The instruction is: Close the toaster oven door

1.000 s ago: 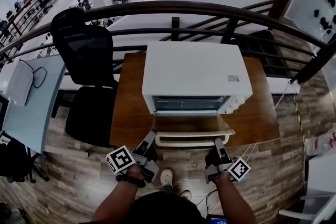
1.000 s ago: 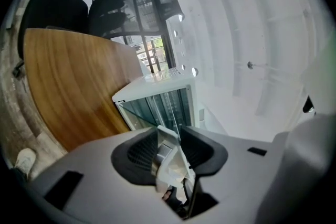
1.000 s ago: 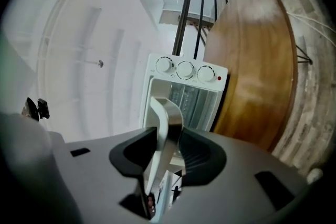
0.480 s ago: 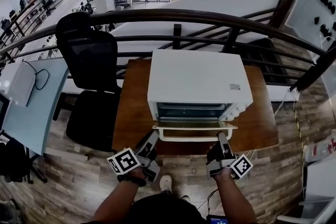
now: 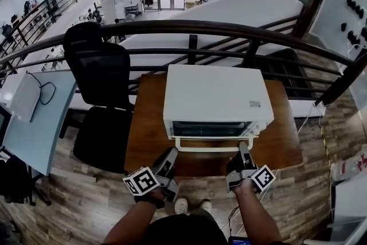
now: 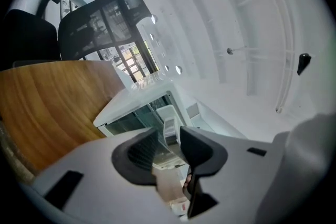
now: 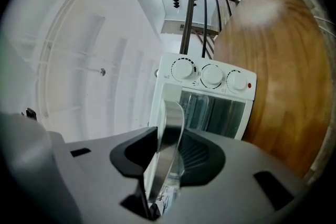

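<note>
A white toaster oven [image 5: 215, 94] stands on a wooden table [image 5: 146, 123]. Its glass door [image 5: 211, 129] is swung up almost flush with the front. My left gripper [image 5: 172, 153] is at the left end of the white door handle [image 5: 212, 148] and my right gripper [image 5: 243, 148] at the right end. In the left gripper view the handle [image 6: 169, 127] runs between the jaws of the left gripper [image 6: 170, 140], which have just been closing on it. In the right gripper view the handle [image 7: 169, 131] sits in the right gripper [image 7: 173, 150], whose jaws also narrowed around it.
Three knobs [image 7: 212, 75] sit on the oven's right side. A black office chair [image 5: 100, 77] stands left of the table, with a pale desk [image 5: 34, 123] beyond it. A dark railing [image 5: 229, 28] curves behind the table. Wood flooring lies under my feet.
The door has swung from lying flat open to nearly upright against the oven. Both grippers rose and moved in towards the oven with the handle.
</note>
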Action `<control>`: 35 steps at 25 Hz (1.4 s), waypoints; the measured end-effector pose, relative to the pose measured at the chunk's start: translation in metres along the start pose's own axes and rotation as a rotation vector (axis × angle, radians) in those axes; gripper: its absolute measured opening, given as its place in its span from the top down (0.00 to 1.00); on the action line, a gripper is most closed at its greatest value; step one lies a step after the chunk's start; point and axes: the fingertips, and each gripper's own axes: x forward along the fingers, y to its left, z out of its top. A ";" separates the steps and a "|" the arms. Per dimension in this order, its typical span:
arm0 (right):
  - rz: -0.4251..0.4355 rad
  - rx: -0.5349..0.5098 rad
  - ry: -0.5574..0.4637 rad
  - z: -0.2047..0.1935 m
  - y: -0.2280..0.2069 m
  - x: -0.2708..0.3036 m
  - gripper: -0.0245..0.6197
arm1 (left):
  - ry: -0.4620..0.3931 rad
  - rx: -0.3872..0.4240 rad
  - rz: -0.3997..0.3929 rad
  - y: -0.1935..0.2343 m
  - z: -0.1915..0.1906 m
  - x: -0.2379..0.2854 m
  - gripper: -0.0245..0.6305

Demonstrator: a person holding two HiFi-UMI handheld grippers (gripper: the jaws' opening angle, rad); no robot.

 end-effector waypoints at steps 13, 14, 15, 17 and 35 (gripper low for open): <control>-0.009 0.058 0.001 0.015 0.011 0.037 0.79 | -0.041 -0.020 0.025 0.002 0.012 0.010 0.77; -0.007 0.059 0.005 0.016 0.012 0.040 0.79 | -0.046 -0.022 0.029 0.003 0.013 0.010 0.77; -0.004 0.062 0.008 0.017 0.012 0.044 0.79 | -0.052 -0.024 0.033 0.004 0.014 0.011 0.77; 0.003 0.073 0.014 0.017 0.013 0.050 0.79 | -0.066 -0.029 0.041 0.007 0.016 0.010 0.77; 0.017 -0.125 0.088 0.003 0.024 0.020 0.72 | -0.057 0.043 0.018 0.000 0.018 -0.008 0.78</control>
